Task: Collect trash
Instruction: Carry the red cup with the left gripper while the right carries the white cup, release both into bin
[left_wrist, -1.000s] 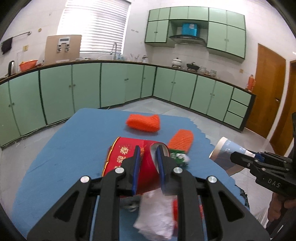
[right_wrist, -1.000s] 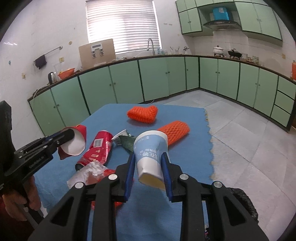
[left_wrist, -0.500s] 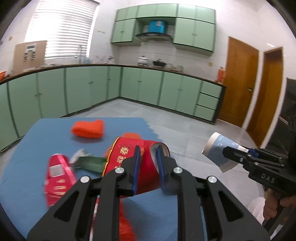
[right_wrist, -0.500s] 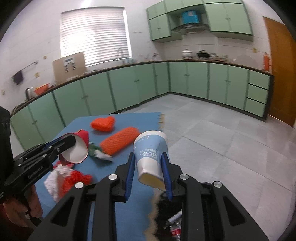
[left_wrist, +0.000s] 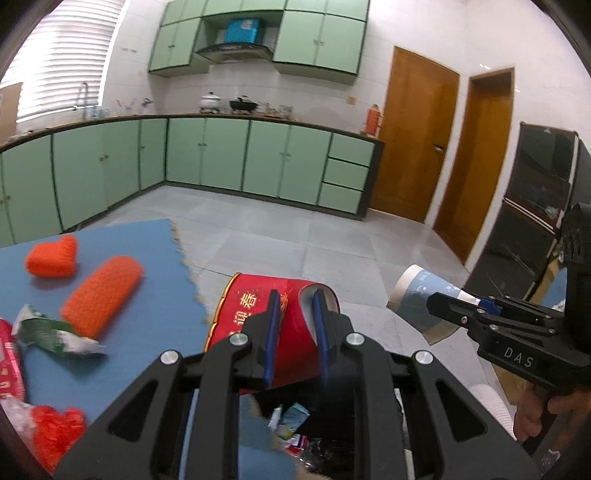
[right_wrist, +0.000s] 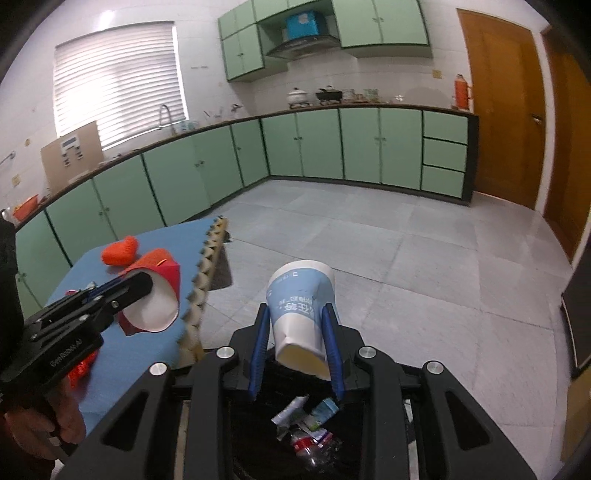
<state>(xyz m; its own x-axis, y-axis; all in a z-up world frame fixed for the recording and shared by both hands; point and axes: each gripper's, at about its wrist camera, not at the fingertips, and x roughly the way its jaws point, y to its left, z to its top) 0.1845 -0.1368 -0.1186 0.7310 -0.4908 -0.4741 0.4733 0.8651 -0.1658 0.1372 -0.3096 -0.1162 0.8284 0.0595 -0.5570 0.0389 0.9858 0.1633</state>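
Cabinets (right_wrist: 306, 147) in pale green run along the far walls of the kitchen, past a grey tiled floor (right_wrist: 406, 258). My blue table (left_wrist: 110, 258) reaches in from the left, its scalloped right edge facing the floor. Beside that edge, below both my tools, sits a black bin (right_wrist: 295, 435) with wrappers and a crushed bottle inside.

My left gripper (left_wrist: 295, 325) is clamped on the wall of a red cup (left_wrist: 266, 310), one finger inside the mouth and one outside, and holds it on its side in the air past the table's right edge, above the bin. My right gripper (right_wrist: 295, 339) squeezes a blue cup (right_wrist: 301, 302) between both pads; it is upside down, tilted, dented at the grip, and hangs over the bin too. From the left camera the blue cup (left_wrist: 421, 306) is well apart from the red one, to its right.

On the table lie two orange foam nets: a long net (left_wrist: 101, 295) near the right edge and a short net (left_wrist: 51, 256) further in toward the far edge. A green wrapper (left_wrist: 48, 332) lies just beside the long net's near end. A red pack (left_wrist: 9, 365) shows at the left edge of the view, blurred, and a red mesh (left_wrist: 55, 432) sits at the near edge.
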